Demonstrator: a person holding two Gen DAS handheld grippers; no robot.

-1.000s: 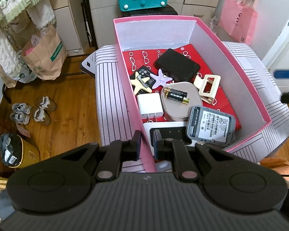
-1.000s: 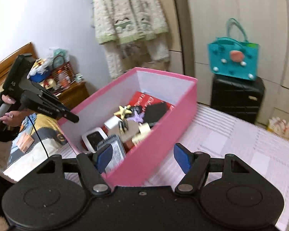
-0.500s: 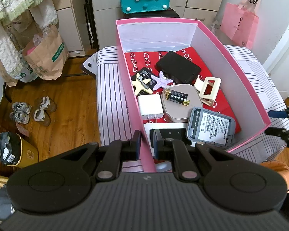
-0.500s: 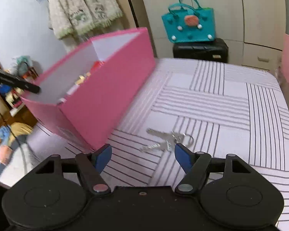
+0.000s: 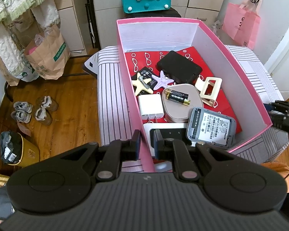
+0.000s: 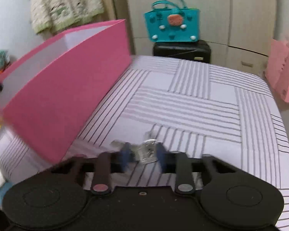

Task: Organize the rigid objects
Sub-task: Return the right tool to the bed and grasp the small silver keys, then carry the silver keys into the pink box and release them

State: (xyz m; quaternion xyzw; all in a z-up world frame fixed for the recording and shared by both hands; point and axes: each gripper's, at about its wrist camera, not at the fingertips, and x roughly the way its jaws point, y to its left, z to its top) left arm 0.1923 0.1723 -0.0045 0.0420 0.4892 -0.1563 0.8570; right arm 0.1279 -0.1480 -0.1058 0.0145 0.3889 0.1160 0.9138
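A pink box stands on a striped bed and holds several small items, among them a black case, a battery and a white charger. My left gripper is shut on the box's near left wall. A bunch of keys lies on the striped cover to the right of the box. My right gripper is low over the keys. Its jaws are closing with the keys between the blue pads, and the picture is blurred there. That gripper also shows beyond the box's right wall.
A teal bag sits on a black case behind the bed. Pink bags hang at the right. Left of the bed lie paper bags, shoes and a yellow bin on the wooden floor.
The right gripper came down from beside the box to the bed cover, over the keys, and its jaws narrowed around them. The left gripper kept its grip on the box wall.
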